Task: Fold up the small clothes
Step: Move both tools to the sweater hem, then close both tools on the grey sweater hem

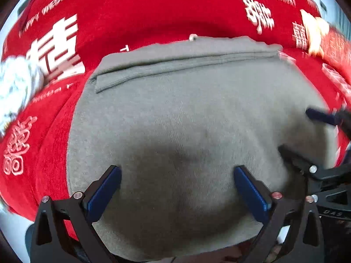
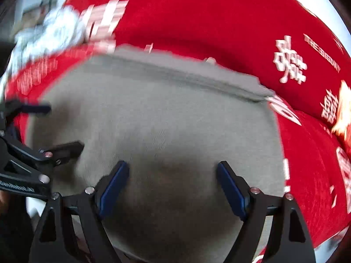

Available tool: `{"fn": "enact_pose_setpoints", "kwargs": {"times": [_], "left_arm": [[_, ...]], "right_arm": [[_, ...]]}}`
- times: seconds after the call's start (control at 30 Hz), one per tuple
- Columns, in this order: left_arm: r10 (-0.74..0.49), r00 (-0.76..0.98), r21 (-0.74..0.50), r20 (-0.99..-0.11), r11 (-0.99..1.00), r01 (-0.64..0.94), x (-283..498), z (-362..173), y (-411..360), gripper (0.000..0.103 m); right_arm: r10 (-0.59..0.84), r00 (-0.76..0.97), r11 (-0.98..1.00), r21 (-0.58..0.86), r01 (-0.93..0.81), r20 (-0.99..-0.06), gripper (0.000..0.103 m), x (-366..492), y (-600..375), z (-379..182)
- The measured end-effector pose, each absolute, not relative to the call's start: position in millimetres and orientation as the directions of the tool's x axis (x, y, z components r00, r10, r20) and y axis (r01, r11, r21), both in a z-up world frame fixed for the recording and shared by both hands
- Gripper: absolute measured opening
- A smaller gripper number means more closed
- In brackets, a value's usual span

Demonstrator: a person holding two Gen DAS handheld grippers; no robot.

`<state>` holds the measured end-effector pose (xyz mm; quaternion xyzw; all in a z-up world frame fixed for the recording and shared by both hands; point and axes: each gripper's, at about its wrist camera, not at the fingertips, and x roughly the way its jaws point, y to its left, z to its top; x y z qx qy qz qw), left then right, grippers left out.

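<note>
A grey knit garment (image 1: pixel 186 114) lies flat on the red cloth (image 1: pixel 153 15), with a folded band along its far edge (image 1: pixel 175 65). It also fills the right wrist view (image 2: pixel 158 120). My left gripper (image 1: pixel 177 173) is open and empty, its blue pads just above the garment's near part. My right gripper (image 2: pixel 173 168) is open and empty over the same garment. Each gripper shows in the other's view: the right one at the right edge (image 1: pixel 307 135), the left one at the left edge (image 2: pixel 57 129), both open.
The red cloth (image 2: pixel 219 32) carries white characters and lettering. A white patterned item (image 1: pixel 15 85) lies at the far left, also in the right wrist view (image 2: pixel 50 30). A yellowish item (image 1: pixel 316 30) lies at the far right.
</note>
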<state>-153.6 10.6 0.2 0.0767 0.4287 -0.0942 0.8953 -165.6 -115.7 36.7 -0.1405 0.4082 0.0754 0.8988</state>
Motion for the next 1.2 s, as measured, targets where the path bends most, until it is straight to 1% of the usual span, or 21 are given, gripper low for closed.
{"fn": "enact_pose_setpoints", "kwargs": {"times": [0.03, 0.1, 0.2, 0.27, 0.33, 0.43, 0.5, 0.53, 0.63, 0.7, 0.73, 0.77, 0.8, 0.83, 0.87, 0.9, 0.93, 1.03, 1.1, 1.2], "left_arm": [[-0.110, 0.615, 0.053, -0.781, 0.969, 0.240, -157, 0, 14, 0.103], [-0.117, 0.592, 0.036, -0.798, 0.970, 0.240, -158, -2, 23, 0.103], [-0.096, 0.555, 0.015, -0.826, 0.981, 0.192, -165, -4, 43, 0.103], [-0.106, 0.527, -0.048, -0.843, 0.991, 0.123, -172, -3, 64, 0.103], [-0.123, 0.507, -0.128, -0.853, 0.991, 0.024, -179, -3, 90, 0.103], [-0.192, 0.458, -0.260, -0.868, 0.961, -0.091, -189, -17, 123, 0.103], [-0.220, 0.401, -0.295, -0.889, 0.946, -0.136, -190, -32, 130, 0.103], [-0.232, 0.339, -0.297, -0.912, 0.942, -0.155, -188, -46, 130, 0.103], [-0.277, 0.222, -0.310, -0.935, 0.942, -0.131, -180, -70, 116, 0.103], [-0.286, 0.213, -0.313, -0.934, 0.943, -0.109, -178, -74, 109, 0.103], [-0.295, 0.211, -0.322, -0.932, 0.941, -0.105, -177, -75, 108, 0.101], [-0.316, 0.208, -0.342, -0.926, 0.934, -0.105, -177, -75, 108, 0.096], [-0.365, 0.205, -0.391, -0.908, 0.915, -0.103, -180, -74, 110, 0.081], [-0.392, 0.206, -0.417, -0.897, 0.904, -0.097, -183, -72, 110, 0.059], [-0.406, 0.206, -0.429, -0.890, 0.900, -0.081, -186, -69, 106, 0.044], [-0.419, 0.204, -0.437, -0.885, 0.898, -0.053, -191, -65, 103, 0.013], [-0.413, 0.211, -0.429, -0.886, 0.903, -0.034, -194, -60, 101, 0.013], [-0.391, 0.294, -0.397, -0.872, 0.917, 0.042, -203, -31, 94, 0.013], [-0.392, 0.354, -0.391, -0.849, 0.917, 0.079, -207, -11, 93, 0.013], [-0.410, 0.443, -0.404, -0.797, 0.908, 0.113, -200, 22, 95, 0.013]], "right_arm": [[0.022, 0.663, 0.950, -0.191, -0.248, -0.748, 0.086, -169, -117, 37], [0.040, 0.631, 0.954, -0.159, -0.255, -0.775, 0.086, -173, -128, 37], [0.010, 0.604, 0.959, -0.164, -0.232, -0.797, 0.086, -184, -148, 37], [0.007, 0.580, 0.970, -0.135, -0.202, -0.815, 0.086, -191, -161, 40], [-0.040, 0.547, 0.980, -0.139, -0.141, -0.836, 0.087, -198, -176, 41], [-0.021, 0.525, 0.996, -0.062, -0.061, -0.851, 0.087, -210, -203, 43], [-0.004, 0.484, 1.000, -0.002, 0.006, -0.875, 0.087, -212, -218, 37], [0.005, 0.459, 0.999, 0.020, 0.027, -0.889, 0.087, -212, -222, 33], [0.038, 0.403, 0.995, 0.074, 0.074, -0.914, 0.089, -212, -228, 20], [0.042, 0.390, 0.995, 0.076, 0.071, -0.920, 0.089, -212, -219, 15], [0.026, 0.378, 0.998, 0.049, 0.050, -0.925, 0.089, -212, -213, 13], [0.002, 0.371, 1.000, 0.013, 0.025, -0.929, 0.084, -211, -206, 11], [-0.015, 0.368, 1.000, -0.018, -0.004, -0.930, 0.078, -213, -199, 10], [-0.041, 0.369, 0.999, -0.050, -0.016, -0.928, 0.062, -214, -195, 10], [-0.035, 0.373, 0.998, -0.048, -0.026, -0.927, 0.039, -216, -194, 12], [-0.007, 0.375, 0.999, -0.023, -0.036, -0.927, 0.022, -218, -195, 14], [0.044, 0.377, 0.998, 0.025, -0.053, -0.925, 0.015, -220, -196, 18], [0.131, 0.412, 0.991, 0.106, -0.083, -0.902, 0.014, -227, -202, 32], [0.208, 0.455, 0.978, 0.189, -0.089, -0.866, 0.014, -230, -211, 48], [0.268, 0.548, 0.960, 0.266, -0.085, -0.793, 0.013, -226, -225, 77]]}}
